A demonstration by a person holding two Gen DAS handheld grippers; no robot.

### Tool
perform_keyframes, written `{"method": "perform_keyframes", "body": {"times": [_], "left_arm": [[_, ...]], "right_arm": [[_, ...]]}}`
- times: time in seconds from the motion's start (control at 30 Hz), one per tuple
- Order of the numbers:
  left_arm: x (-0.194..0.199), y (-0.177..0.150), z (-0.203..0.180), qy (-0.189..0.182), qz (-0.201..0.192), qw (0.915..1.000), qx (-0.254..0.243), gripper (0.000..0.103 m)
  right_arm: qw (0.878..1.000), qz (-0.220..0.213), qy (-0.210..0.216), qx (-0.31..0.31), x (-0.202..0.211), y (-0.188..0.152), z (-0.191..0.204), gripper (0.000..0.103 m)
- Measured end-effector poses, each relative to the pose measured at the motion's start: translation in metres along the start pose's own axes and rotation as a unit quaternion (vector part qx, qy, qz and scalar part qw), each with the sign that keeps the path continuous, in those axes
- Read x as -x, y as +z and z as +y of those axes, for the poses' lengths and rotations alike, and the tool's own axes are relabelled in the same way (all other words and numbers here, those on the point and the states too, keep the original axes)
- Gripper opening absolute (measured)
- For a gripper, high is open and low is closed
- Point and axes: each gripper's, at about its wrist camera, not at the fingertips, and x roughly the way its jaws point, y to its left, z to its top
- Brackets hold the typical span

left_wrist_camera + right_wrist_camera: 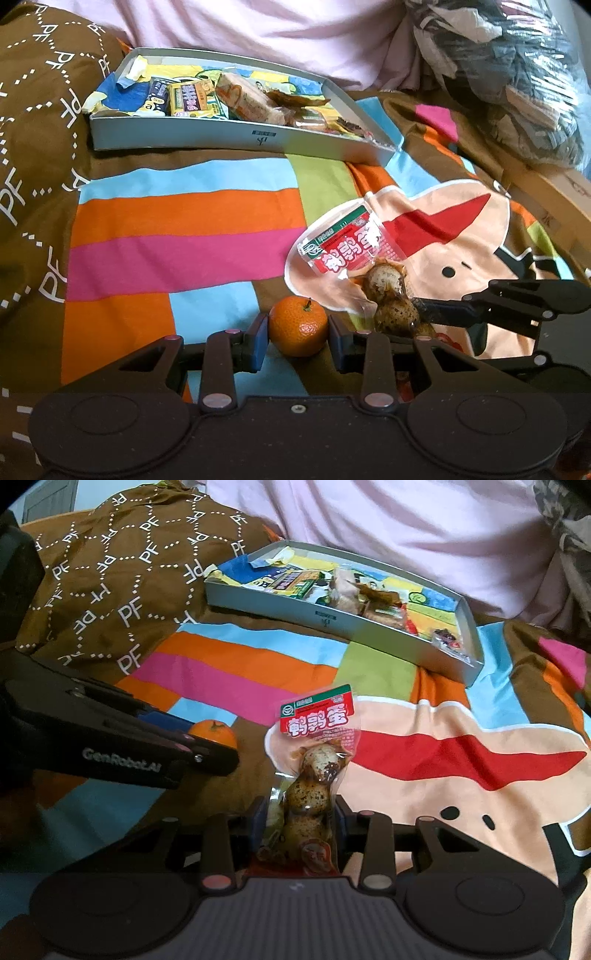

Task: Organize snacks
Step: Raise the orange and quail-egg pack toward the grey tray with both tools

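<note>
Fingers of the left gripper (298, 338) press both sides of a mandarin (298, 325) at lower centre; the right gripper (300, 819) clamps a quail-egg packet (314, 760), tilted up. Striped bedspread (177, 229) stretches bare to the snack tray (236, 138) at the upper frame.

Bright orange round mandarin (298, 325) with a green stem, clear plastic packet of speckled brown quail eggs (312, 775) under a red, white and green label, pale grey cardboard tray (236, 138), brown bedspread (48, 110) with white dotted hexagons and PF letters, orange, pink, blue and green stripes
</note>
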Motion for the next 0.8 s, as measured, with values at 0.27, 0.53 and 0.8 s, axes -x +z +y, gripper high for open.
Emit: {"method": "perform_keyframes", "body": {"times": [0.27,0.53,0.8], "left_arm": [[0.013,0.010,0.002,0.010,-0.035,0.9992,0.018,0.035],[0.027,0.026,0.009,0.037,-0.068,0.9963,0.037,0.036],[0.034,0.072,0.028,0.077,-0.105,0.9900,0.055,0.035]], "right_arm": [[0.999,-0.034,-0.015,0.026,0.007,0.010,-0.001,0.040],[0.995,-0.084,-0.009,0.046,0.013,0.034,-0.007,0.040],[0.987,-0.137,-0.008,0.080,0.000,0.066,-0.013,0.040]]}}
